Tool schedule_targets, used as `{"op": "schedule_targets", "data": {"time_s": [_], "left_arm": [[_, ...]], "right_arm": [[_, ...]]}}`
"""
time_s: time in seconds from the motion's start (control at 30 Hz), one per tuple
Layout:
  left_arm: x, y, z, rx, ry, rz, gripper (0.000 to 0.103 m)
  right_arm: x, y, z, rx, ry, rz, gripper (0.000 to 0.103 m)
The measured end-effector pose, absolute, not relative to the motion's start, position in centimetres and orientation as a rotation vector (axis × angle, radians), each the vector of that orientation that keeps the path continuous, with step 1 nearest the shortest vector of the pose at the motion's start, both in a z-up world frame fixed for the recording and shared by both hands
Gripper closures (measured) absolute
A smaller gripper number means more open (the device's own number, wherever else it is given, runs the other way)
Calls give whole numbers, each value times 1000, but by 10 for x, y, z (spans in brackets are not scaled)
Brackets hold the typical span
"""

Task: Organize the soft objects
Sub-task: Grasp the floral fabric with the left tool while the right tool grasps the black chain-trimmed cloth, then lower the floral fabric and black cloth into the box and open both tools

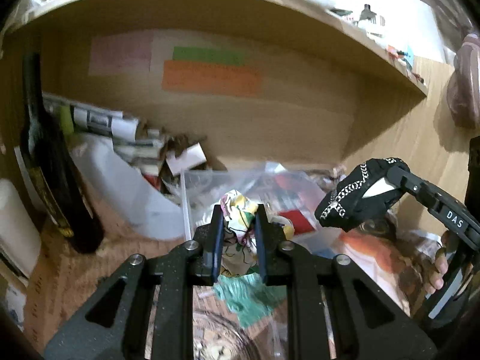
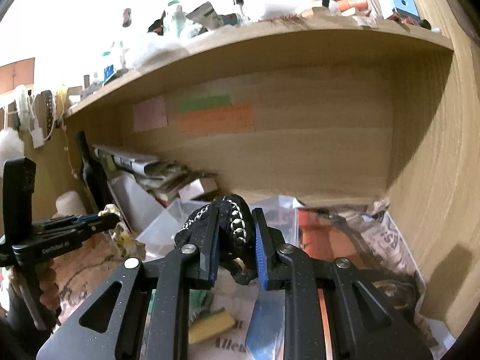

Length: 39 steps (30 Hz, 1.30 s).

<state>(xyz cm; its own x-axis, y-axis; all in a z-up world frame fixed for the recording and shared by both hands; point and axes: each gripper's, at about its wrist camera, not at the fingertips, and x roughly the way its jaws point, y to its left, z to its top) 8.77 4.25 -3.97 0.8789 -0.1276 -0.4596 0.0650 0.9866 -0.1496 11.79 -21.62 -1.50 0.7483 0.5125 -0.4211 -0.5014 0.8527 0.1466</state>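
My left gripper point(image 1: 238, 219) is shut on a bunched floral cloth point(image 1: 238, 210), white with yellow, pink and green, held above the cluttered desk. My right gripper point(image 2: 235, 225) is shut on a black cloth with a white chain pattern point(image 2: 237, 219). In the left wrist view the right gripper point(image 1: 369, 186) with the black cloth point(image 1: 348, 201) hangs to the right and slightly ahead. In the right wrist view the left gripper point(image 2: 111, 217) is at the far left with the floral cloth point(image 2: 120, 234) under its tip.
A wooden shelf point(image 2: 270, 48) loaded with small items overhangs the desk. Below are a dark bottle point(image 1: 51, 165), stacked papers and boxes point(image 1: 126, 138), clear plastic bags point(image 1: 240, 180), a yellow sponge point(image 2: 210, 327) and a wooden side wall point(image 2: 435, 180) at right.
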Motion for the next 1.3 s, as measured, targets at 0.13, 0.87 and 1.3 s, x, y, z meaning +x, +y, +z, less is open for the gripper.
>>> {"op": "schedule_targets", "data": {"time_s": [0.13, 0.87, 1.3], "left_arm": [[100, 41, -29, -100, 455, -66, 84], [197, 29, -88, -42, 691, -59, 84], [204, 28, -101, -46, 726, -63, 57]], "right_arm": [[130, -207, -14, 29, 464, 559, 85], [204, -159, -89, -4, 757, 586, 85], [213, -164, -95, -22, 771, 499, 53]]}}
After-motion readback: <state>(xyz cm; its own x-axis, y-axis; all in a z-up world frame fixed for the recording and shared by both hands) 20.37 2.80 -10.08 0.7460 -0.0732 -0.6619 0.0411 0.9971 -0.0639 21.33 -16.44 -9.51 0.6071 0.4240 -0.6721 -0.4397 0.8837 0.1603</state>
